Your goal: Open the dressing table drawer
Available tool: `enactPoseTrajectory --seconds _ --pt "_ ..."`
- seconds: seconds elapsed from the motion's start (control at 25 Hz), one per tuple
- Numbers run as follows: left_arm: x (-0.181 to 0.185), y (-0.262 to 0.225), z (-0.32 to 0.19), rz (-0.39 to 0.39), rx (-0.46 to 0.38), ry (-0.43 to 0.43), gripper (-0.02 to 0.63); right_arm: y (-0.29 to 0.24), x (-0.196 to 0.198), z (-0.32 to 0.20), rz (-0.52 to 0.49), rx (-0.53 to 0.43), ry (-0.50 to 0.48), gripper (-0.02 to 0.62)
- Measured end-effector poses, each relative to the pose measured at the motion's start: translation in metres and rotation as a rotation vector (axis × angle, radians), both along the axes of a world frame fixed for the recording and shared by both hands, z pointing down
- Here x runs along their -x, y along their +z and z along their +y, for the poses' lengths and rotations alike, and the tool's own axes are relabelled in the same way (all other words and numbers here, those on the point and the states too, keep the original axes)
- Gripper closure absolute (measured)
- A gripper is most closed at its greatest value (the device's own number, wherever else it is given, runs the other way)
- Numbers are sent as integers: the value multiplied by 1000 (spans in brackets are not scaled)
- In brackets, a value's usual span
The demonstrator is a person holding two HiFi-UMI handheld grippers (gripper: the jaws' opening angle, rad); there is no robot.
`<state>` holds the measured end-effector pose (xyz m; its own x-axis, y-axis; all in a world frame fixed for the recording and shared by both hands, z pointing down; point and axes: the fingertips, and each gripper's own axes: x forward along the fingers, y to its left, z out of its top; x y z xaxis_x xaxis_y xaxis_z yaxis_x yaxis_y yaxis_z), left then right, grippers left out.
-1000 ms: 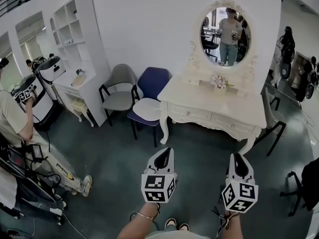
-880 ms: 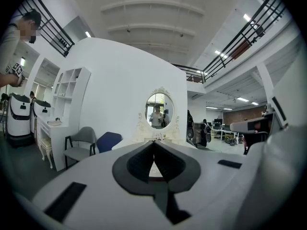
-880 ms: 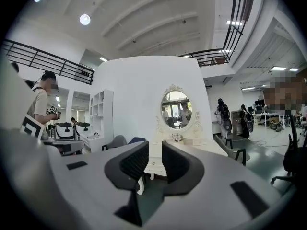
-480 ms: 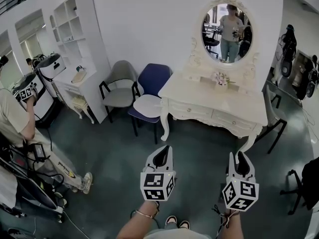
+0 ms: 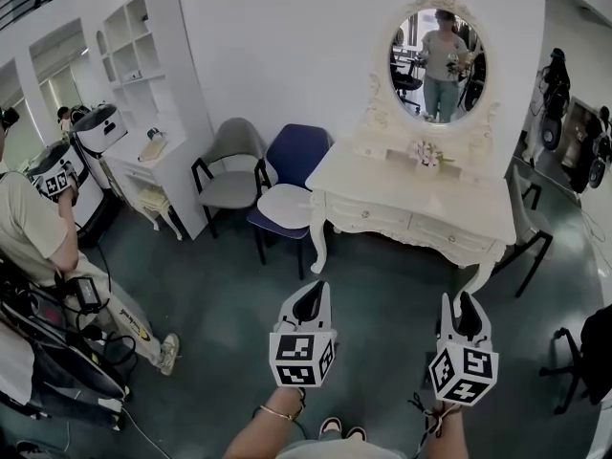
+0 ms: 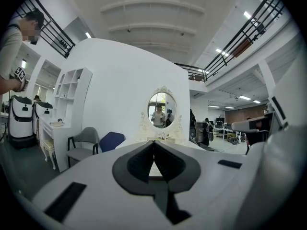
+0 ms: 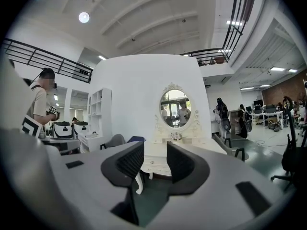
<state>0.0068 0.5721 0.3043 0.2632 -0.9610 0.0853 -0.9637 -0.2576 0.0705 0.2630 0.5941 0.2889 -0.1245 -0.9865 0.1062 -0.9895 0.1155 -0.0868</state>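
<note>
The left hand-held gripper (image 5: 321, 287) is held level with its jaws clenched together, nothing between them. The right hand-held gripper (image 5: 460, 299) is released; its jaws have just been opening, and nothing is grasped. Both are held over the green floor (image 5: 220, 304), well apart from the white bench (image 5: 411, 204) ahead. In its front, the left drawer (image 5: 366, 216) and right drawer (image 5: 449, 237) are seen shut, below the oval mirror (image 5: 436, 54).

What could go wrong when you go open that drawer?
The drawer handle looks tiny, so the right gripper, whose jaws have just been opening with nothing between them, might slip off it. A hard tug could topple the flowers on the dressing table.
</note>
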Motion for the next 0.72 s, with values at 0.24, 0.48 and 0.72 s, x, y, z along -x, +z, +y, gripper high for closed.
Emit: enactPoseTrajectory --seconds 0.24,0.48,0.72 --pt "15 -4 -6 -5 -5 -1 588 -2 10 -5 0 -2 10 440" --pt "25 3 -18 -6 3 -4 588 5 9 -14 -5 9 30 448" --pt "25 16 -41 -6 32 -7 588 16 0 -33 -15 33 44 448"
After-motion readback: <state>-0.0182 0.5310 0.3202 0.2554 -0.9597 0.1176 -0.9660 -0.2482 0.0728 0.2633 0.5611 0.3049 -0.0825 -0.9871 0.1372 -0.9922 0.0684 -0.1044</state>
